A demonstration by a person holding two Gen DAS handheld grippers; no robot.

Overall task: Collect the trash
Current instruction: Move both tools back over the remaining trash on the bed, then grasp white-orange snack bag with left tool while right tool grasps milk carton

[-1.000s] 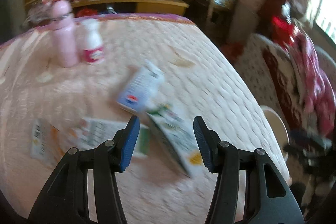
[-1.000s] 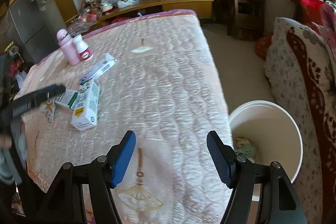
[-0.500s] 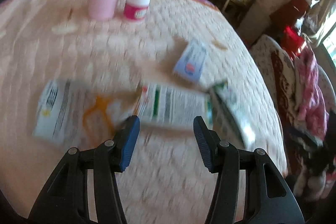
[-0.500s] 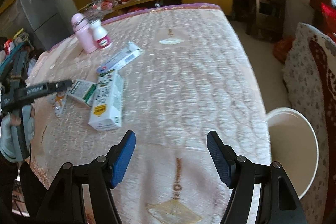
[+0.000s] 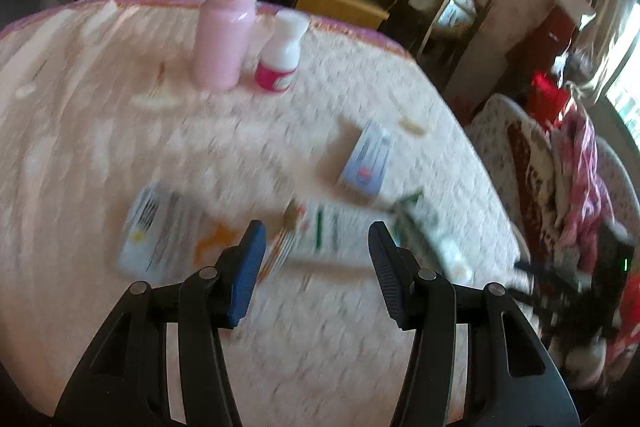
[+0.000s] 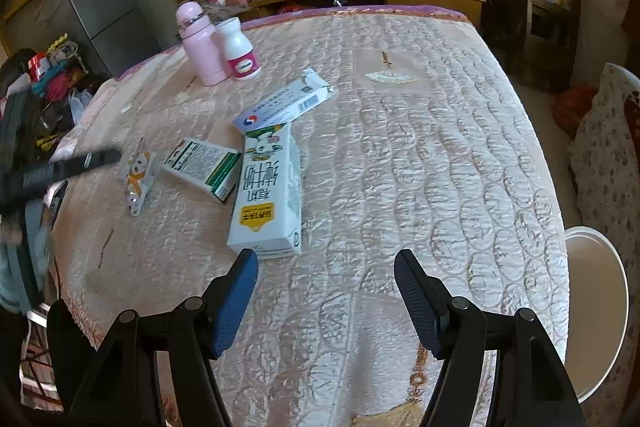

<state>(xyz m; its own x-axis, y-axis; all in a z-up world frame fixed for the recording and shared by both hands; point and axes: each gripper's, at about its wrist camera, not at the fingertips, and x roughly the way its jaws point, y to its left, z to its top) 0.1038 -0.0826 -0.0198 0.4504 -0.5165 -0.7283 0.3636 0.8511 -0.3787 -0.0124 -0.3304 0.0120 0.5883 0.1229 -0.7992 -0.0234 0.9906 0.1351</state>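
We see the left gripper with its blue-padded jaws parted and nothing between them, hanging above the quilted pink table cover without touching anything. Just beyond its tips, blurred in the left wrist view, lies a small green-and-white cardboard box, with a crumpled white-and-orange wrapper to its left.

The right gripper is likewise released, jaws standing wide and empty over the cover. Just ahead of its left pad lies a tall white milk carton with a yellow label, flat on its side. Beside the carton sits the small green-and-white box, and past it the wrapper. A long white-and-blue cardboard box lies touching the carton's far end.

Farther back stand a pink flask and a white bottle with a pink label, close together. A white round bucket sits on the floor off the table's right edge.
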